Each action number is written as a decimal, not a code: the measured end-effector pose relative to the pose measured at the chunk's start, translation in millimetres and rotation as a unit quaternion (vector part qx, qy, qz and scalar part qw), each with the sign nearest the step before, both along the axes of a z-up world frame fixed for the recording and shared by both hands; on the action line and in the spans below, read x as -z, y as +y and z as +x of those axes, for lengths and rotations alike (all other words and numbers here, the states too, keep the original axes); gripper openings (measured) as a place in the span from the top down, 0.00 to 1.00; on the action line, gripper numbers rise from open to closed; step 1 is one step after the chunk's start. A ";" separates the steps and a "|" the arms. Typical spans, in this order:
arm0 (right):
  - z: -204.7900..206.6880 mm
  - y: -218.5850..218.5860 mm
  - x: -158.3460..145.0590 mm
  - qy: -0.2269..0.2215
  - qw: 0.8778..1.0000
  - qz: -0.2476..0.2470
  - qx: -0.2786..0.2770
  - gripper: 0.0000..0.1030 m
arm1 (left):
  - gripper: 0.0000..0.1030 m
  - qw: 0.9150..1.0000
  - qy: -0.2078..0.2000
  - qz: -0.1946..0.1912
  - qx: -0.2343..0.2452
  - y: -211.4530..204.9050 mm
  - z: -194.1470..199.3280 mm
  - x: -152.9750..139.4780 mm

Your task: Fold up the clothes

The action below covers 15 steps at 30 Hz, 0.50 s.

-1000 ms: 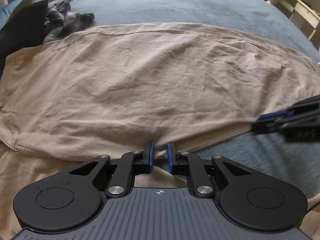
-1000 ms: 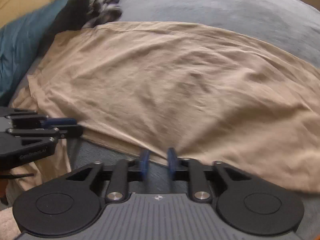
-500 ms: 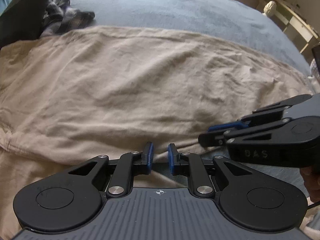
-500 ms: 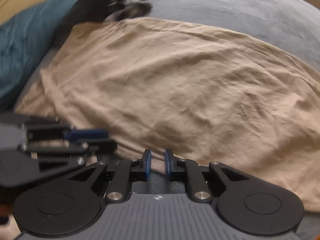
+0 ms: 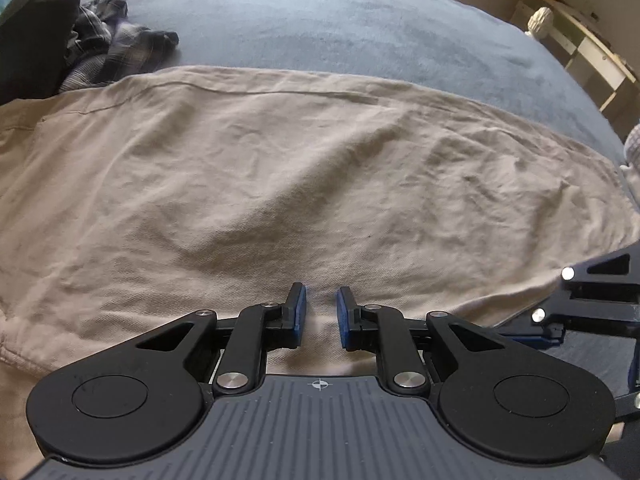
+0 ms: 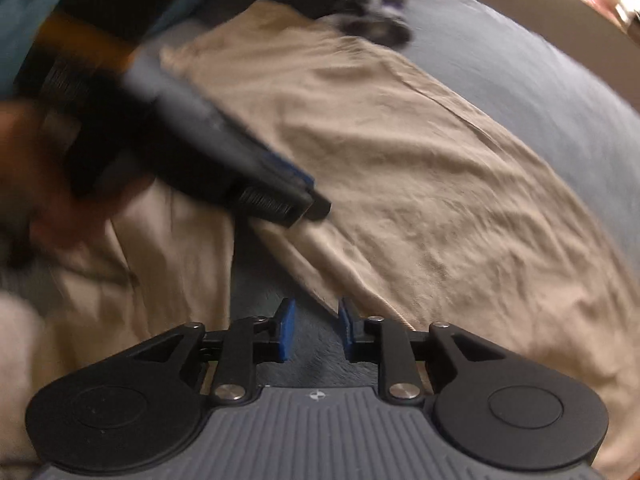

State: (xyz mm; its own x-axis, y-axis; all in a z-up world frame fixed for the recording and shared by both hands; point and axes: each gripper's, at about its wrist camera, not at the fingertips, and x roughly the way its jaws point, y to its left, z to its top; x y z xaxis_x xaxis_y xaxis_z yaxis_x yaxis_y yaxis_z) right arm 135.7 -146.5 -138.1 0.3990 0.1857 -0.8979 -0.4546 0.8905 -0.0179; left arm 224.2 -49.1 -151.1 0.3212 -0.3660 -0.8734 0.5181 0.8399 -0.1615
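Garment: tan trousers point(image 5: 280, 184), spread wrinkled across a blue-grey bed cover point(image 5: 340, 28); long axis ran left to right in the left wrist view, slanted from upper left to lower right in the right wrist view.
Near edge: hem line of the tan cloth lay closest to both grippers, with bare cover below it on the right side.
Left gripper point(image 5: 319, 312): 2 blue pads held a narrow gap apart, directly over the near edge of the trousers; cloth seen in the gap, but pinched or merely beneath could not be told.
Right gripper point(image 6: 315, 328): jaws opening, nothing between them; only blue-grey cover seen in the gap, the cloth edge just beyond and to the right of the pads.
Relation: garment lay ahead of both grippers, its length crosswise to the fingers; left gripper already at the hem, right gripper just short of it.
Nearer hand: left, judged from overlap with the cloth.
Next move, judged: right gripper needed a short forward reach to take the hem before any fold across the long axis.
Clutter: plaid garment point(image 5: 116, 52) and dark pillow point(image 5: 32, 36) at the far left, well clear of the near edge.
Blur: right wrist view smeared, detail there uncertain.
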 end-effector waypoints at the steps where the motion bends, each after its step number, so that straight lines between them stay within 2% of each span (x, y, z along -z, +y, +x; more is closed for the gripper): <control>1: 0.1 1.6 3.0 -0.007 1.000 -0.012 -0.013 0.75 | 0.84 1.000 0.001 0.001 0.001 -0.2 0.6 0.3; 5: 3.0 3.2 12.4 -0.020 0.998 -0.040 -0.043 0.75 | 0.84 1.000 0.014 -0.002 -0.004 1.2 6.3 0.3; 10: 6.4 4.7 18.9 -0.029 0.996 -0.047 -0.072 0.78 | 0.84 1.000 0.022 -0.003 -0.016 2.3 8.9 0.7; 12: 7.7 4.1 19.1 -0.027 0.995 -0.054 -0.081 0.95 | 0.84 1.000 0.023 -0.001 -0.018 1.7 9.2 1.0; 15: 8.4 1.2 12.6 -0.017 0.994 -0.051 -0.097 0.98 | 0.84 1.000 0.022 0.003 -0.019 0.5 9.3 1.1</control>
